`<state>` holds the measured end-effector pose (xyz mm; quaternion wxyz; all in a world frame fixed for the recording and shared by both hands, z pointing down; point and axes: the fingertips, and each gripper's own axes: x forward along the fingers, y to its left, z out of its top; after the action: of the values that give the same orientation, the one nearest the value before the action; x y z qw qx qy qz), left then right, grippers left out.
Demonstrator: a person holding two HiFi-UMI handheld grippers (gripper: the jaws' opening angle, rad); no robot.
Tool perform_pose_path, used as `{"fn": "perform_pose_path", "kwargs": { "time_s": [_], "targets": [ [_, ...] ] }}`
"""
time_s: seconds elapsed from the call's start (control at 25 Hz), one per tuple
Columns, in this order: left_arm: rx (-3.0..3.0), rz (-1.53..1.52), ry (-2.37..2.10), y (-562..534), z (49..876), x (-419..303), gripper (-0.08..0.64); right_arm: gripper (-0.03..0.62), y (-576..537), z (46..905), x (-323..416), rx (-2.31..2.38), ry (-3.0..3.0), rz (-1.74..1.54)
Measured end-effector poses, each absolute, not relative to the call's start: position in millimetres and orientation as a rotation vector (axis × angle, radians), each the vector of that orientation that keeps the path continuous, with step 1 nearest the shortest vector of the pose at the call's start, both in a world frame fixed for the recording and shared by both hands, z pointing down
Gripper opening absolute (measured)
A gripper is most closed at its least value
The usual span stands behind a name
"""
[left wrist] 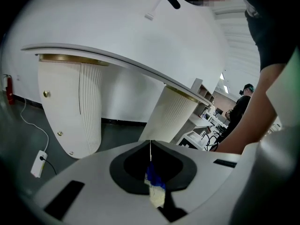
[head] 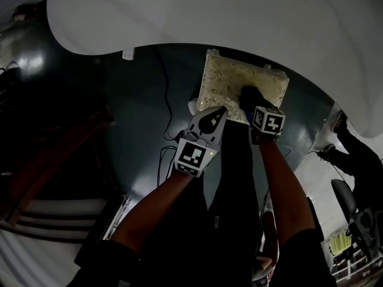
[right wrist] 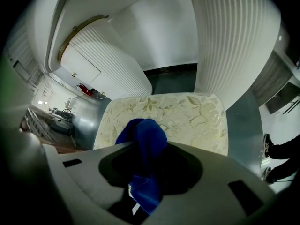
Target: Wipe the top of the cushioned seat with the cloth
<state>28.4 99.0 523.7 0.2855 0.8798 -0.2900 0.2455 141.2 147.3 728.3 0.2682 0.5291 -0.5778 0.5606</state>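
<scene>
Plainly, the right claw (right wrist: 146, 159) is clamped on the blue cloth (right wrist: 140, 135). The cloth rises from between its jaws and bunches out past the tips, and a small white tag hangs from the trailing end behind them. Just ahead of and below this claw lies the cushioned seat (right wrist: 187, 114), cream with a pale leaf pattern. The bunched end of the cloth sits over the seat's near left part. From the head view the cloth (head: 246, 94) reads as a dark wad, pressed on the seat (head: 224, 79) directly in front of the right claw (head: 251, 105).

To the left of that claw is the left claw (head: 219, 112), with its tip over the seat's near edge, close beside the cloth but apart from it. In its own view the left claw (left wrist: 150, 146) has its jaws closed together, meeting in a thin seam. A small blue and cream scrap shows low in that seam; what it is cannot be told.

Beyond both claws stands a white table (head: 197, 17), whose top overhangs the far side of the seat. Its ribbed pedestals (right wrist: 234, 36) rise just behind the seat. Under everything is a dark grey floor (head: 137, 112), with a cable (head: 166, 94) trailing across it to the left of the left claw.
</scene>
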Motion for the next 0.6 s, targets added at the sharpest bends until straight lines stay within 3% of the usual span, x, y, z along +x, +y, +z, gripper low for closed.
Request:
{"fn": "perform_pose_path", "kwargs": {
  "time_s": [0.6],
  "targets": [
    [2.351, 0.661, -0.702, 102, 510, 79, 0.017, 0.138, 173, 711, 207, 1.481, -1.513, 1.489]
  ]
}}
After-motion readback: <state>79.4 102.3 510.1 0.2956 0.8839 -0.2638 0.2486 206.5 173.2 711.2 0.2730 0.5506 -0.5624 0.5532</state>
